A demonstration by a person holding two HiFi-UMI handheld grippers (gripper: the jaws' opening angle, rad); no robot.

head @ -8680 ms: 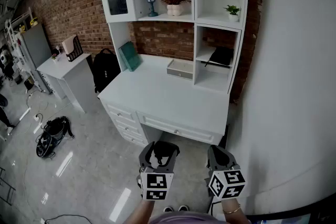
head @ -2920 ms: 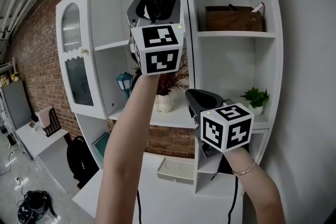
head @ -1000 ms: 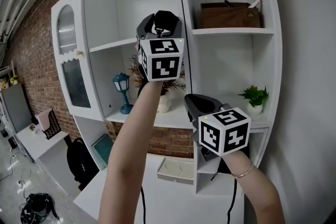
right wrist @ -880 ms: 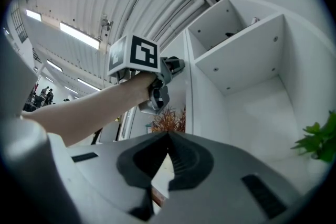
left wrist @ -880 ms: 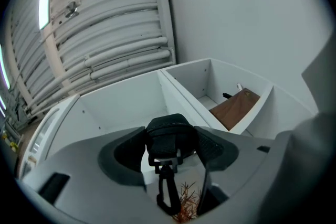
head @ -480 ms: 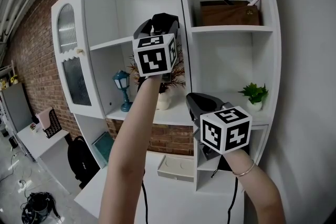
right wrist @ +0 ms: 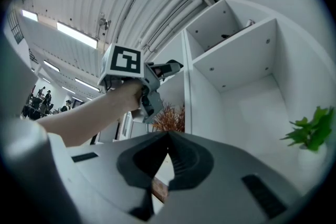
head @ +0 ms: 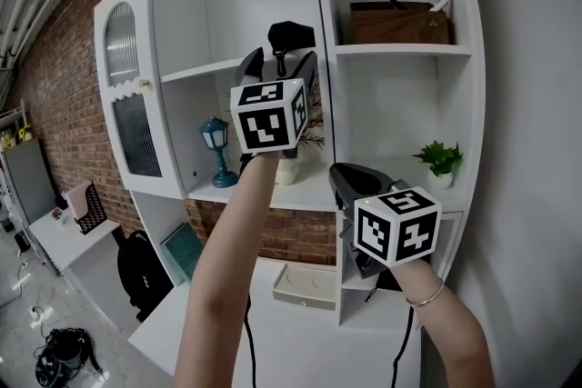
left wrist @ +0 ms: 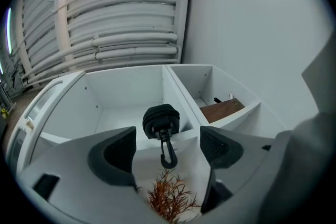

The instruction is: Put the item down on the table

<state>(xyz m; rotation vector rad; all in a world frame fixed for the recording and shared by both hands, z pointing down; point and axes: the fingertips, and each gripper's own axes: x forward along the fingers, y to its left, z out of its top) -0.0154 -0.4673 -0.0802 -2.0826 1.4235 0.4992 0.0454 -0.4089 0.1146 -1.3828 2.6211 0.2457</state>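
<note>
Right gripper (head: 346, 177), lower right of the head view, nearest: fingers (right wrist: 152, 160) pressed together tip to tip, nothing between them. Left gripper (head: 280, 66) raised at frame centre on a bare forearm, tilted upward. Its fingers (left wrist: 113, 155) stand wide apart, having just been opening. Black pouch (left wrist: 161, 121) shows between them but clear of both pads, with a gap on either side; its clip (left wrist: 168, 152) hangs below. The pouch sits at the front edge of an upper shelf (left wrist: 113, 115), by the upright divider; whether the edge bears it fully cannot be told. It is not on the desk (head: 300, 336), which lies low in the frame, well below. Beyond: reddish dried plant (left wrist: 168, 199), blue lantern (head: 216, 150) at left centre, brown box (head: 400, 23) upper right, green potted plant (head: 439, 161) at right, brick wall (head: 55, 95) far left
</note>
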